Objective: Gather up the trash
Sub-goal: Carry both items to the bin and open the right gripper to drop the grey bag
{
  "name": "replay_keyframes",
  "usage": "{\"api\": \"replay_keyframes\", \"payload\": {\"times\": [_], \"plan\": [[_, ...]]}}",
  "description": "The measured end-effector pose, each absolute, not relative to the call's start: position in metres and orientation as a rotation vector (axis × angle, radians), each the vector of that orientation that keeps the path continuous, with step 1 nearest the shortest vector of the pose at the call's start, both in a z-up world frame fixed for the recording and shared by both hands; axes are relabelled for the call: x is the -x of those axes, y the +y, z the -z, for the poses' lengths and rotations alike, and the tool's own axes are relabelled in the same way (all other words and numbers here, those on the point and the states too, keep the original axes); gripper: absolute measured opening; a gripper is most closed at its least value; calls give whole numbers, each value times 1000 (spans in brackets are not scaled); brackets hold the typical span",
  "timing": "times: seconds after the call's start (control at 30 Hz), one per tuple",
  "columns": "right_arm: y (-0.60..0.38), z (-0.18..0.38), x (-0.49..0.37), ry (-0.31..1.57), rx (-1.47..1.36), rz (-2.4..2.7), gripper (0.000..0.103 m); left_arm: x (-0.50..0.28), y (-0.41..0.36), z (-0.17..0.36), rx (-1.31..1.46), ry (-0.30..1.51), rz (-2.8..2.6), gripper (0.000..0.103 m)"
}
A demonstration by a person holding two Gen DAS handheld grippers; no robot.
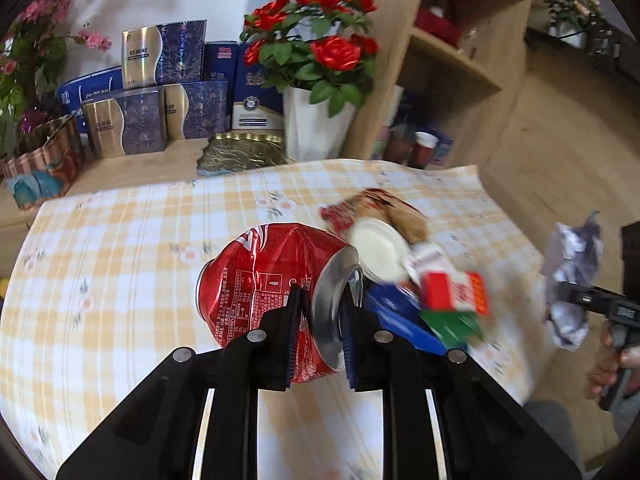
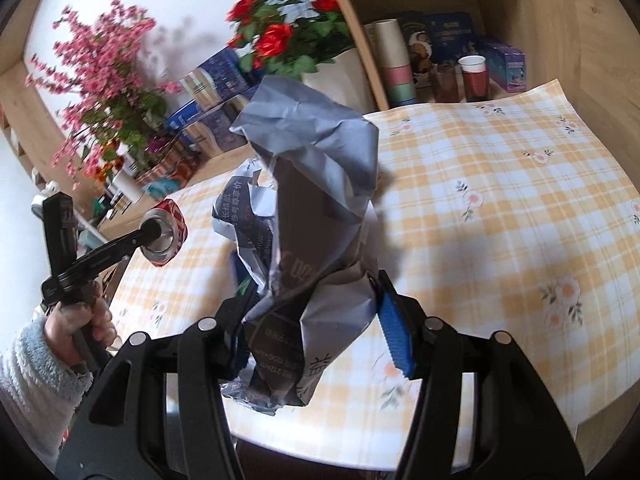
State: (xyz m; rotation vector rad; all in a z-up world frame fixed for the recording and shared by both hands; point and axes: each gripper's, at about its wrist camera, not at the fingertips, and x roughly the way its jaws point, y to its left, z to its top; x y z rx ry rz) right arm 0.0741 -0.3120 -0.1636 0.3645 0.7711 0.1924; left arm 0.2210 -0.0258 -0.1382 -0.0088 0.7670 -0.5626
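Observation:
My left gripper (image 1: 320, 316) is shut on the silver rim of a crushed red soda can (image 1: 264, 276), which it carries clear above the checked tablecloth (image 1: 120, 264). Seen from the right wrist, that same can (image 2: 166, 234) hangs at the left in the left gripper (image 2: 150, 234). My right gripper (image 2: 316, 312) is shut on a large crumpled grey paper wad (image 2: 316, 208), which stands up and hides the table middle. That wad (image 1: 574, 276) also shows at the right edge of the left wrist view. A small heap of wrappers and cartons (image 1: 404, 256) lies on the cloth beyond the can.
Red roses in a white pot (image 1: 316, 76), blue and gold gift boxes (image 1: 160, 92) and pink blossoms (image 2: 104, 92) line the back. A wooden shelf (image 2: 440, 60) with cups stands at the back right. A person's hand in a fleecy sleeve (image 2: 36, 364) holds the left gripper.

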Motion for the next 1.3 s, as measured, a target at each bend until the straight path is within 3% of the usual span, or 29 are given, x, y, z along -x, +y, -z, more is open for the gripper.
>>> {"api": "replay_keyframes", "payload": {"times": [0.47, 0.77, 1.3], "plan": [[-249, 181, 23, 856, -260, -353, 56, -36, 7, 122, 134, 710, 594, 18], [-199, 253, 65, 1055, -130, -501, 56, 29, 13, 144, 150, 719, 619, 18], [-121, 406, 38, 1434, 76, -432, 57, 48, 25, 171, 147, 754, 572, 18]]}}
